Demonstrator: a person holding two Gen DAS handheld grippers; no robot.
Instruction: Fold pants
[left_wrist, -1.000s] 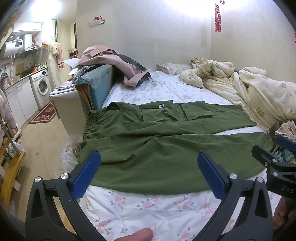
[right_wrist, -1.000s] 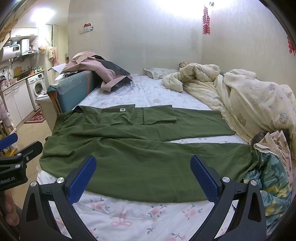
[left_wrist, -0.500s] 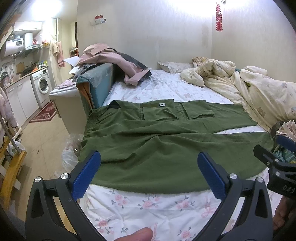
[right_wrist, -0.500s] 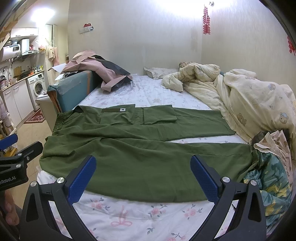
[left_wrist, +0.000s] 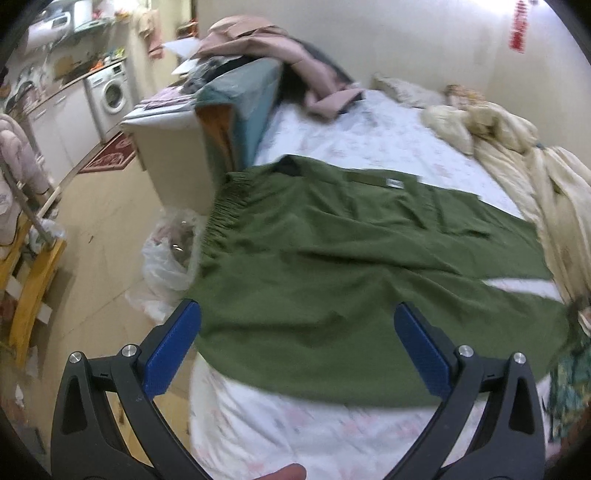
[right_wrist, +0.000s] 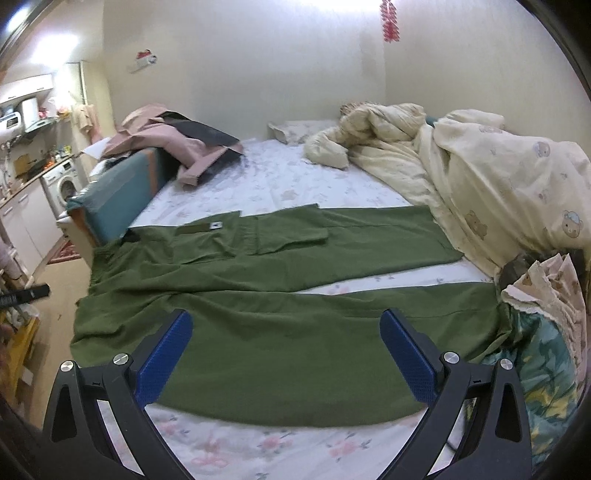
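Both grippers, left gripper (left_wrist: 297, 349) and right gripper (right_wrist: 282, 352), spread wide, empty, above green pants (right_wrist: 258, 332): risk of pinching floral sheet (right_wrist: 258, 443) too.

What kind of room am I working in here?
Likely a small studio flat: a bed with the green pants spread on it and a rumpled duvet, and a washing machine in a kitchen corner.

Left hand-held gripper (left_wrist: 297, 345) nearer waistband (left_wrist: 221, 210).
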